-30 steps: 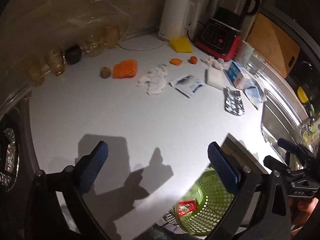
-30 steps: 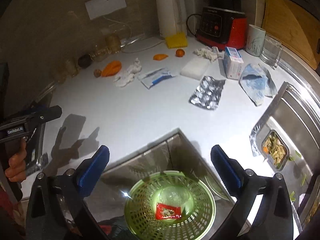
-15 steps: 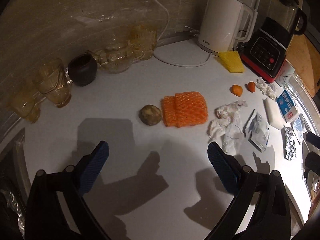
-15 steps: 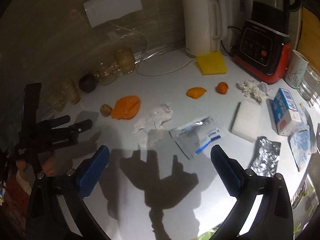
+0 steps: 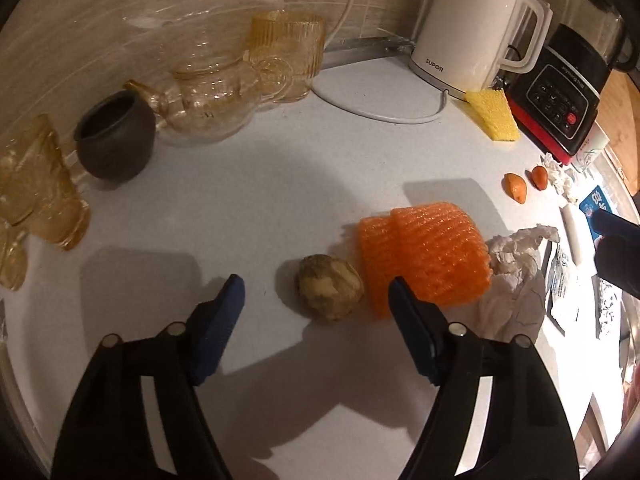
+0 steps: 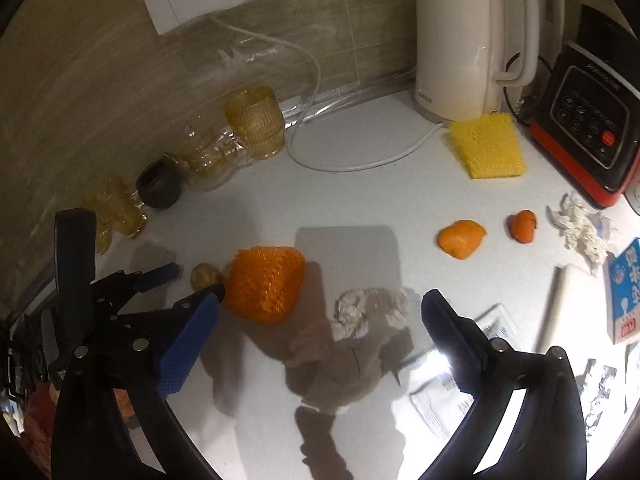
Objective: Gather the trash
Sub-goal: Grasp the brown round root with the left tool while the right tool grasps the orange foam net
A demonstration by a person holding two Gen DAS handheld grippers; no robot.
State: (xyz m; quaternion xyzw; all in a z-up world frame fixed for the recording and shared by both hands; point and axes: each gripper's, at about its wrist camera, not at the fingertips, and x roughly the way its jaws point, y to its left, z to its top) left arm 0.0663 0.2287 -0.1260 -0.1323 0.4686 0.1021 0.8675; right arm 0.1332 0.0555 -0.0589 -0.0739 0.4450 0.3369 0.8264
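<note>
Left tongs [image 5: 312, 294] gape around the brown lump [image 5: 329, 293]; right tongs [image 6: 320, 316] (wide too) straddle the crumpled tissue [image 6: 360, 328].

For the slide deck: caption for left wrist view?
Open left gripper poised around brown pit beside orange foam net.

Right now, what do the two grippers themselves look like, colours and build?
Both look alike. The left gripper and the right gripper each have two matte black angular arms ending in blue pads with a fine knobbly texture, and small silver rivets at the joints. No cables or sleeves show. White lettering on the left one's body is too small to read.
</note>
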